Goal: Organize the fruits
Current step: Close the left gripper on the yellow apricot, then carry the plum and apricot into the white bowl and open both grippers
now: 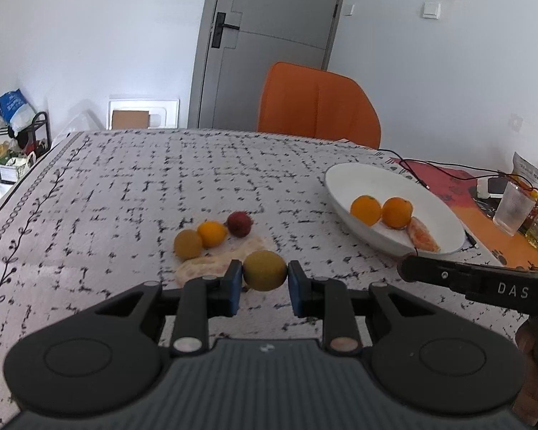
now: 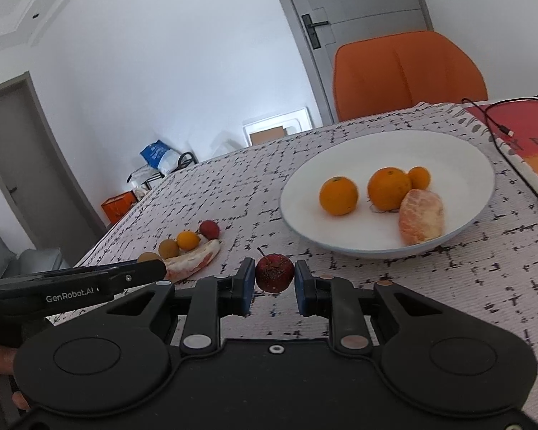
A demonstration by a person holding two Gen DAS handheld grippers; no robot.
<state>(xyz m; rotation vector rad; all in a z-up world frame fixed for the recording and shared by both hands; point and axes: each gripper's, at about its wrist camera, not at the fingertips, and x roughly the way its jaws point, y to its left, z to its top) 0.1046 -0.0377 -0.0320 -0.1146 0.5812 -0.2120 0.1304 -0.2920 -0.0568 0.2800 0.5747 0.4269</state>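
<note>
**Two fruits in hand, a small pile left to move**

Black-and-white patterned cloth [image 1: 125, 193] covers the table, with an orange chair [image 1: 319, 104] and a grey door [image 1: 265, 36] behind it.

The white plate [image 2: 459, 150] already has fruit in it. In the right wrist view I count two big oranges [image 2: 339, 195], one small orange fruit [image 2: 419, 177] behind them, and one peeled orange piece [image 2: 421, 220]. That makes four things on the plate.

The left gripper [image 1: 264, 276] is closed on a yellow-green fruit [image 1: 264, 270], one pad on each side. The right gripper [image 2: 273, 279] is closed on a small dark red fruit [image 2: 274, 273] with a thin stem. Both fruits seem lifted a little above the cloth, but I cannot be sure.

Still on the cloth, at about 11 o'clock from the left gripper, sit three round fruits: one tan fruit [image 1: 187, 244], one small orange one [image 1: 212, 234] and one red bumpy one [image 1: 239, 224]. One long peeled piece [image 1: 211, 265] lies just beside them.

So I think the job is about half done. Four are in the plate, two are being carried, and four wait on the cloth. The plate is at about 2 o'clock from the left gripper and 1 o'clock from the right one.
</note>
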